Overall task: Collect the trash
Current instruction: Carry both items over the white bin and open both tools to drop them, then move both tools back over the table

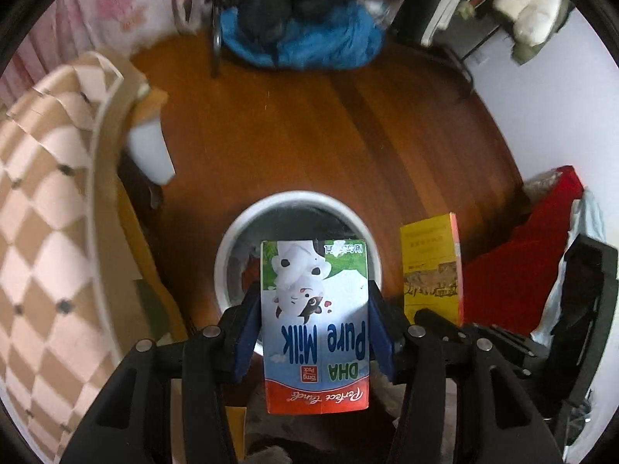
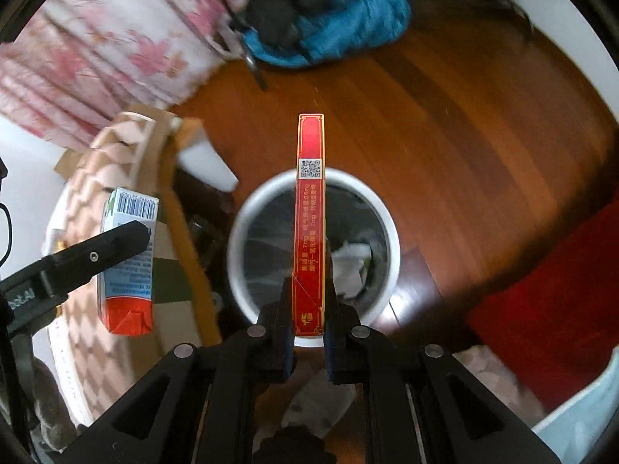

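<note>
My left gripper [image 1: 313, 290] is shut on a blue and white "Pure Milk" carton [image 1: 314, 321], its blue pads pressed on both sides. The carton hangs upside down over a round white trash bin [image 1: 232, 239] on the wooden floor. My right gripper [image 2: 309, 290] is shut on a thin red and yellow box [image 2: 310, 232], held edge-on above the same bin [image 2: 241, 232], which has crumpled paper inside. In the right wrist view the milk carton [image 2: 127, 263] shows at the left. In the left wrist view the yellow box [image 1: 431, 266] shows to the right of the bin.
A checkered pink cushion [image 1: 42, 201] and cardboard [image 1: 112, 178] stand left of the bin. A blue bundle of fabric [image 1: 305, 42] lies on the floor further off. Red cloth [image 1: 518, 263] lies to the right, by a white wall [image 1: 541, 116].
</note>
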